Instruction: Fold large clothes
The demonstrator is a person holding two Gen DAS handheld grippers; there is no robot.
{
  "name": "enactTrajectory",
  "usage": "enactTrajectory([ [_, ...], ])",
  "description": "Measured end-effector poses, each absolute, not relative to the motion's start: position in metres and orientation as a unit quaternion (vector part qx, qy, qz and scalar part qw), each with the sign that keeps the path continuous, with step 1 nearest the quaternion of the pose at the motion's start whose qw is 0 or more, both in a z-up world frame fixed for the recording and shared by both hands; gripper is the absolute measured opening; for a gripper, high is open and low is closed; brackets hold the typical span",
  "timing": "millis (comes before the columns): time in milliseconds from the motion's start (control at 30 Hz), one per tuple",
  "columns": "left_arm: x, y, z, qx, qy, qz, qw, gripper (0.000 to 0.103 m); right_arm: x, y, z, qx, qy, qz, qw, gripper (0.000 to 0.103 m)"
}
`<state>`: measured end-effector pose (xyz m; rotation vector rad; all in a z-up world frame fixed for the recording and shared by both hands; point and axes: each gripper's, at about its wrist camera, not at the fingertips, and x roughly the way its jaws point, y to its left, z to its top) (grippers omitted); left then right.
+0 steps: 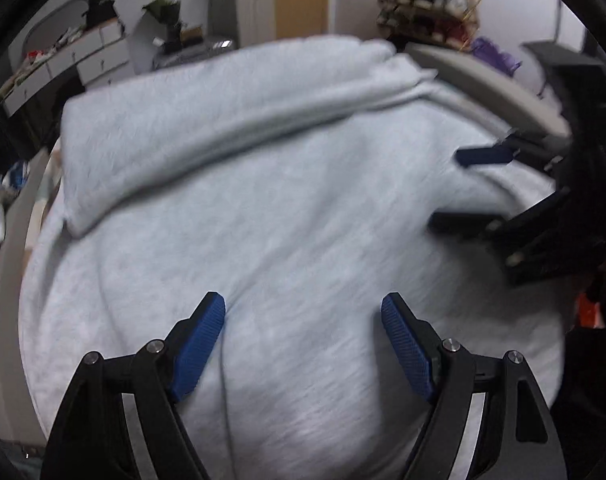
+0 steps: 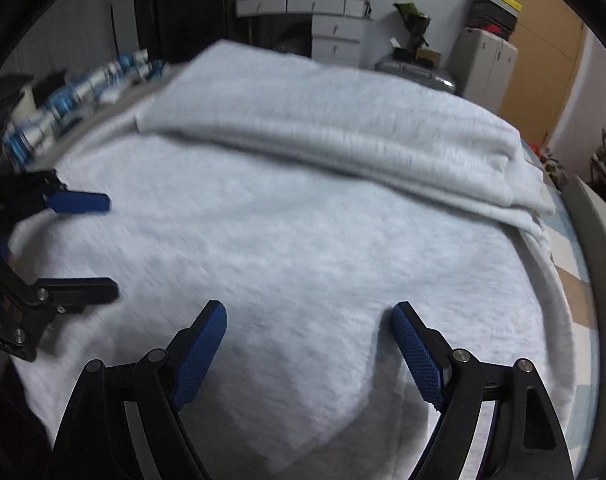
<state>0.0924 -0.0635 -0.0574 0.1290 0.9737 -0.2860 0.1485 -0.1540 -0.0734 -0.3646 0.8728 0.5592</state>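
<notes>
A large pale grey-blue garment (image 1: 287,216) lies spread on the table, its far part folded over into a thick band (image 1: 223,120). My left gripper (image 1: 303,312) hovers open just above the near cloth, nothing between its blue pads. In the left wrist view the right gripper (image 1: 451,188) shows at the right, open over the cloth. In the right wrist view the same garment (image 2: 303,248) fills the frame with the folded band (image 2: 343,136) beyond. My right gripper (image 2: 309,320) is open over the near cloth. The left gripper (image 2: 111,244) sits open at the left edge.
The round table's grey rim (image 1: 7,300) shows at the left, and again as the rim (image 2: 599,232) at the right. Blue-and-white packets (image 2: 63,104) lie by the far left. White drawers (image 2: 335,32), a suitcase (image 2: 419,72) and a wooden door (image 2: 543,48) stand behind.
</notes>
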Motion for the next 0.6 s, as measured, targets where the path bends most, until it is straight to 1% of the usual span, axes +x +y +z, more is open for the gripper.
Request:
enactTrajectory([
  [33, 0.088, -0.054, -0.055, 0.050, 0.456, -0.140, 0.877, 0.078, 0.149, -0.167, -0.073, -0.178, 0.417, 0.252, 0.855, 0.085],
  [100, 0.078, -0.036, -0.052, 0.043, 0.462, -0.118, 0.878, 0.078, 0.152, -0.195, -0.073, -0.169, 0.416, 0.215, 0.867, 0.085],
  [200, 0.059, -0.012, -0.049, 0.010, 0.464, -0.089, 0.882, 0.077, 0.161, -0.262, -0.073, -0.077, 0.443, 0.141, 0.882, 0.085],
  [267, 0.051, -0.014, -0.044, 0.007, 0.455, -0.086, 0.886, 0.078, 0.154, -0.283, -0.072, -0.076, 0.444, 0.081, 0.889, 0.085],
  [367, 0.040, -0.030, -0.031, 0.019, 0.434, -0.105, 0.894, 0.078, 0.129, -0.263, -0.059, -0.105, 0.419, 0.135, 0.892, 0.084],
  [433, 0.035, -0.051, -0.022, 0.014, 0.409, -0.148, 0.900, 0.078, 0.110, -0.237, -0.047, -0.113, 0.390, 0.192, 0.894, 0.085],
  [500, 0.033, -0.076, -0.018, 0.025, 0.390, -0.205, 0.897, 0.078, 0.102, -0.211, -0.044, -0.114, 0.384, 0.236, 0.885, 0.086],
  [600, 0.033, -0.096, -0.029, 0.068, 0.403, -0.225, 0.884, 0.078, 0.094, -0.171, -0.058, -0.149, 0.392, 0.299, 0.857, 0.086],
])
